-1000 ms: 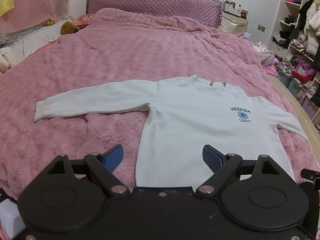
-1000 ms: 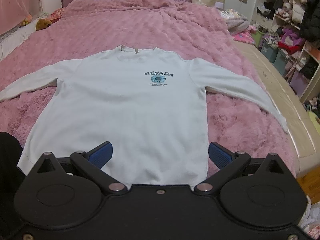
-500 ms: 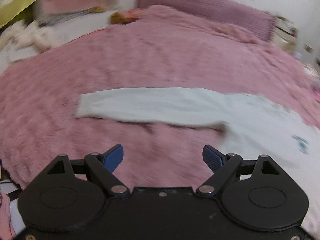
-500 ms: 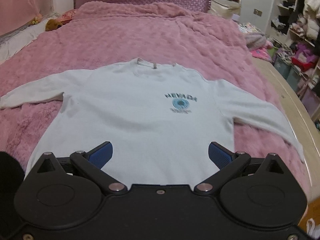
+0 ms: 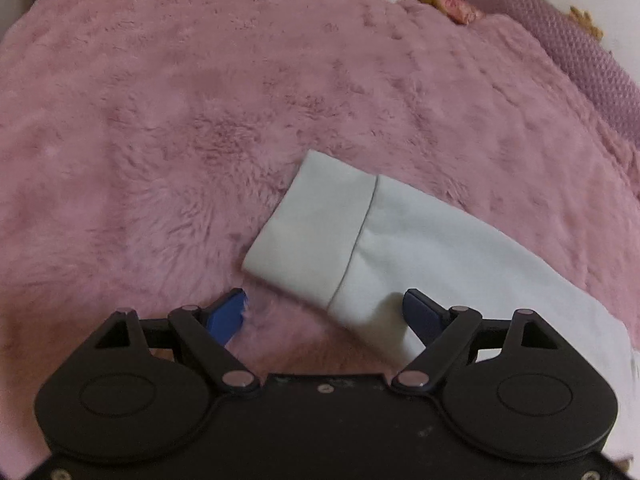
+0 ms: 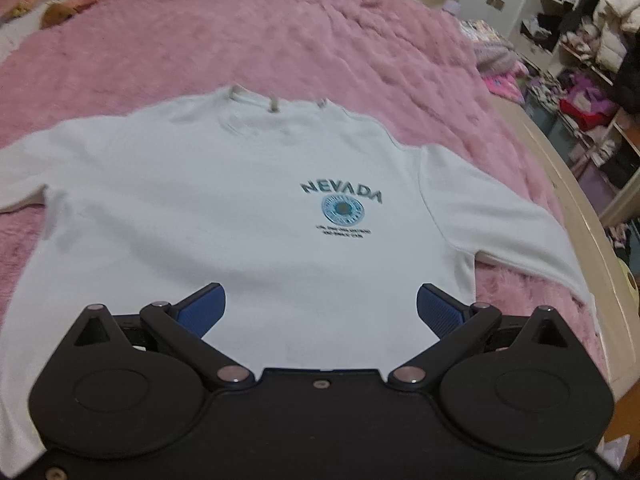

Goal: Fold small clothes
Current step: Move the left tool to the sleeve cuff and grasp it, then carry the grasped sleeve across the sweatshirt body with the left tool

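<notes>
A: What's changed over the last second?

B: The left tongs have swung away from the hem of the sweatshirt and out to the end of its sleeve; the left wrist view now looks down on the cuff from close above. The right tongs have crept forward over the lower body of the shirt, so the NEVADA print looms larger.

A: Are either tongs holding anything?

B: No. Both sets stand spread wide with nothing between the blue pads.

A: Where does the shirt lie?

B: Flat and face up on the pink fluffy bed cover, collar toward the headboard, both sleeves stretched out to the sides.

A: What does the next move hinge on?

B: The sleeve's direction relative to the left tongs. Its long axis runs diagonally, from the cuff ahead and slightly left of centre, back toward lower right where it passes under the right-hand pad. The left-hand pad sits over bare cover, just beside the cuff's near corner. So the cuff lies just ahead of the gap, and the left tongs are by far the nearer. I'd judge a short reach forward would put the cuff between the pads, ready to carry the sleeve across the body.

A: Counts?

B: One sweatshirt, two sleeves, two tongs.
</notes>
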### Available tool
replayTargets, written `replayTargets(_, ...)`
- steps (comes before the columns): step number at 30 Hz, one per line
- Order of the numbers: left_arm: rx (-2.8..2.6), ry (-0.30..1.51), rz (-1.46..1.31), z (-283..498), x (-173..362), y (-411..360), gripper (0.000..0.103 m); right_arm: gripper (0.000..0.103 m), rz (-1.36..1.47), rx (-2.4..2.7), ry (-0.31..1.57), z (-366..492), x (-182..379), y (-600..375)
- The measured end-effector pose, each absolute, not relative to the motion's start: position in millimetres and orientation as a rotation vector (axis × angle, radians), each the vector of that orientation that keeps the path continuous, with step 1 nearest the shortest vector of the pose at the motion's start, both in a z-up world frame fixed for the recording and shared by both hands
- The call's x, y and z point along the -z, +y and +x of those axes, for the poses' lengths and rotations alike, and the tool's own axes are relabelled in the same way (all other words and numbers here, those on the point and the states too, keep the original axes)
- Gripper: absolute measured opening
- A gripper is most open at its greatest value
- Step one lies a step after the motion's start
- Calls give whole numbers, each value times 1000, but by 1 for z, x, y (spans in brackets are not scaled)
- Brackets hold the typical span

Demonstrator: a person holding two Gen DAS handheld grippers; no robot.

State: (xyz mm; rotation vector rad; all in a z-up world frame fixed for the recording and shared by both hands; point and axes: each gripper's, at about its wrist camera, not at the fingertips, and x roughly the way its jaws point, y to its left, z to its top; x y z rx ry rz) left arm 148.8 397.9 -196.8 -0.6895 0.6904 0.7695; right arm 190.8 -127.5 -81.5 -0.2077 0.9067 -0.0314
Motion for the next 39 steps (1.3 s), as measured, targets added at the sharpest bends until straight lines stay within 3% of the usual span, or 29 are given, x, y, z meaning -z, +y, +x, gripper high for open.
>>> replayTargets(4, -778, 664, -561, 160, 194, 388, 78, 100, -216, 43, 931, 194, 89, -130)
replayTargets(5, -769, 651, -564, 159, 193, 388, 56, 100, -219, 41, 935, 193, 89, -131)
replayTargets(6, -754, 636, -581, 158, 191, 389, 4, 100, -221, 42, 936, 193, 89, -132)
replayTargets(9, -701, 605, -646, 157, 188, 399, 6, 100, -219, 40, 932, 190, 87, -135)
replayTargets(14, -731, 598, -518, 162, 169, 383, 6, 100, -215, 41, 915, 186, 80, -149)
replayTargets(22, -626, 494, -322, 190, 85, 310, 6, 100, -245, 162, 875, 180, 67, -208)
replayTargets(30, -438, 432, -231, 245, 21, 183, 6, 100, -184, 242, 871, 175, 66, -290)
replayTargets(39, -194, 487, -150, 330, 25, 8, 6, 100, -118, 379, 891, 173, 88, -394)
